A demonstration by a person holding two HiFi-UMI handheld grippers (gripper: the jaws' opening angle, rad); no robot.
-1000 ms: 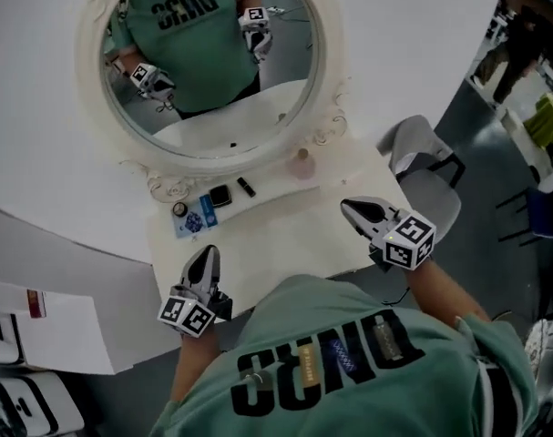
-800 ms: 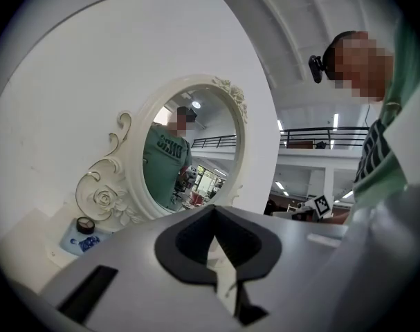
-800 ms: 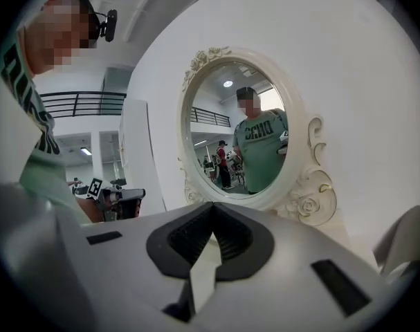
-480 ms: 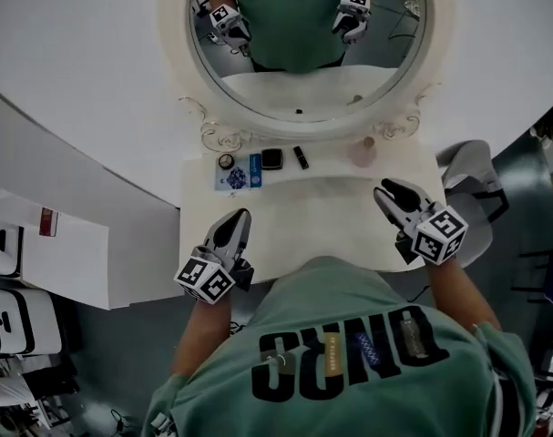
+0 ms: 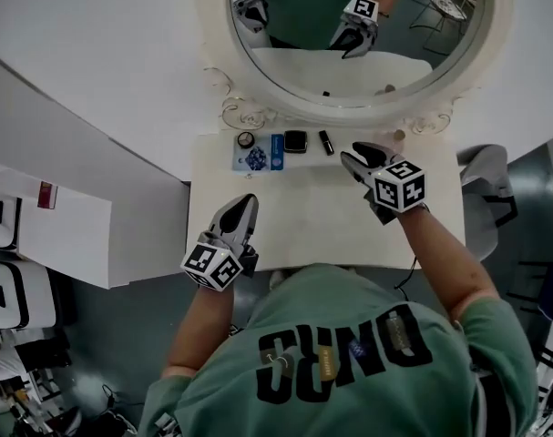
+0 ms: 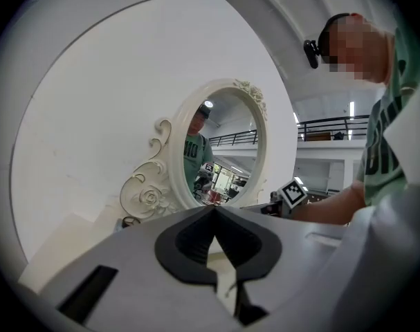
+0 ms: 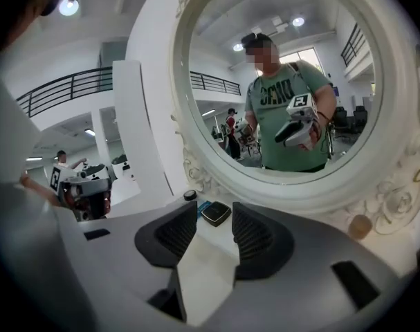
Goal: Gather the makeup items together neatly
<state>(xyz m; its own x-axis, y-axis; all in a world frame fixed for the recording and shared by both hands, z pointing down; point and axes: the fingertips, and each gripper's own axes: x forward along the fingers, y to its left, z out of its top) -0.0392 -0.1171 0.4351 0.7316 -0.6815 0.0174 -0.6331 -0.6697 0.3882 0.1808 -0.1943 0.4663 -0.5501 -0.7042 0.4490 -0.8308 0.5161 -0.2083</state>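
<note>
So, barely started: pot (image 5: pixel 246 139), packet (image 5: pixel 258 157), compact (image 5: pixel 295 141) and lipstick (image 5: pixel 326 142) lie in a loose row on the bench (image 5: pixel 303 235) under the mirror (image 5: pixel 349 66). Right tongs (image 5: pixel 352 157) have just been opening, empty, aimed at the compact. Left tongs (image 5: pixel 242 206) are closed and empty.

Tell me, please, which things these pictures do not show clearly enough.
Blue packet, head view: its print is too small to read.
Black tube, head view: too small to identify.
Pale bottle, head view: too small, shape unclear.
Left gripper view: the left gripper itself hides nearly everything on the table.
</note>
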